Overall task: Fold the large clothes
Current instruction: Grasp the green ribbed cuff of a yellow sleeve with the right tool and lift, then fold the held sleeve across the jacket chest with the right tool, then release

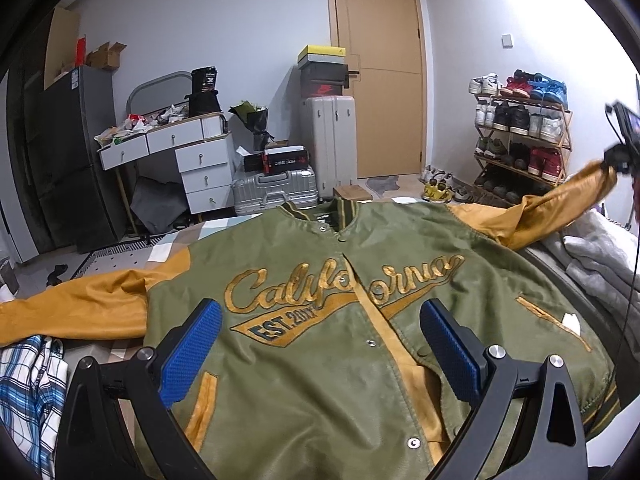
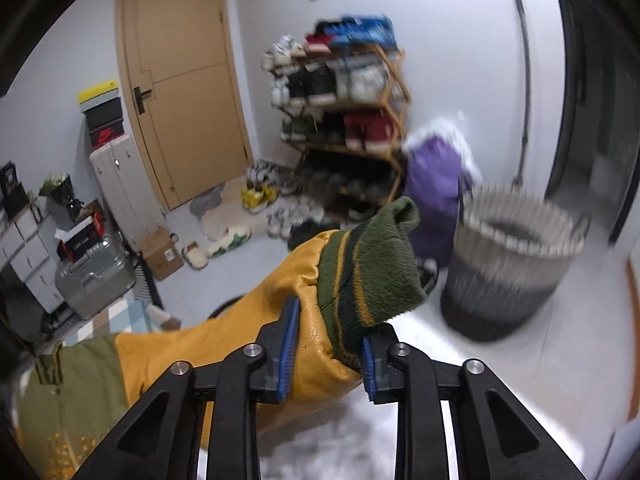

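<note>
Olive-green satin varsity jacket with mustard sleeves (image 1: 304, 320) lies face-up across the lower frame before you; your left gripper (image 1: 320, 356) hangs released over its chest, while your right gripper (image 2: 329, 354) is clenched on the mustard sleeve's ribbed green cuff (image 2: 372, 264), lifted at mid-frame

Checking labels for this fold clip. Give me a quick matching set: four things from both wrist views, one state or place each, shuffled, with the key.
Things:
1. left gripper
2. right gripper
3. jacket
4. laundry basket

States or places:
A. stands on the floor by a purple bag
B. shut on the sleeve near its striped cuff
C. lies face up, snaps closed, "California" across the chest
D. open, hovering above the green front

Pairs: 1-D, 2-B, 3-C, 4-A
</note>
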Demonstrator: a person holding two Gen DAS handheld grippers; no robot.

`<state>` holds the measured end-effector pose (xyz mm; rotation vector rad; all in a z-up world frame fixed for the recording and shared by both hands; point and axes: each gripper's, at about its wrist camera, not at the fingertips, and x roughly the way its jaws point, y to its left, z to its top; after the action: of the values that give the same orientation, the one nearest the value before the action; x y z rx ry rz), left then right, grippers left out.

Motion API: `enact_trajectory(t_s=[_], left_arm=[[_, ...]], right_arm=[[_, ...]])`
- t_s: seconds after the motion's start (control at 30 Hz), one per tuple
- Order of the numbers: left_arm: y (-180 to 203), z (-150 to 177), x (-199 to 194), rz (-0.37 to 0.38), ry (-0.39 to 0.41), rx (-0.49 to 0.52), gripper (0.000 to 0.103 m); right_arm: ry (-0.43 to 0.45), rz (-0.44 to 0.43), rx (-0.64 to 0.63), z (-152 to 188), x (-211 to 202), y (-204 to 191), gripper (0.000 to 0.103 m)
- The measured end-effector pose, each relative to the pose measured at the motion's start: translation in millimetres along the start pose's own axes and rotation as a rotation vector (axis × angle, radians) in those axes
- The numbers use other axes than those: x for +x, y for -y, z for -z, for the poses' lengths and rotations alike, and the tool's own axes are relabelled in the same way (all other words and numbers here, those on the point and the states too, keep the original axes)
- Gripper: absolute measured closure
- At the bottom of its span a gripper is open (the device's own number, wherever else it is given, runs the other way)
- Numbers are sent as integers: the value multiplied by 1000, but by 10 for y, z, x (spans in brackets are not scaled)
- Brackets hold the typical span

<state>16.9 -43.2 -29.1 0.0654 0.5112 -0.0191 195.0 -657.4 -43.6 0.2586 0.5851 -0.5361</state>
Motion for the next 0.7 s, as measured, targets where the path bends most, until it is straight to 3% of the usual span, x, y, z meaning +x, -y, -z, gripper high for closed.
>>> enact_trajectory(t_s=[0.13,0.4,0.57,0.7], left_arm=[[-55,3,22,-21,-4,0,6],[-271,-22,-29,-43,4,-31,6],[-552,-42,-124,-75,26,-77,6],[-767,-30,-197,-104,41,-115,6]], right_arm=[[90,41,-53,-246,-71,-254,81],[97,48,-44,-357,-26,-413,84],[214,-49,-151,-434,-474,-922,86],[282,-224,-231,-374,-958,-1610,92]])
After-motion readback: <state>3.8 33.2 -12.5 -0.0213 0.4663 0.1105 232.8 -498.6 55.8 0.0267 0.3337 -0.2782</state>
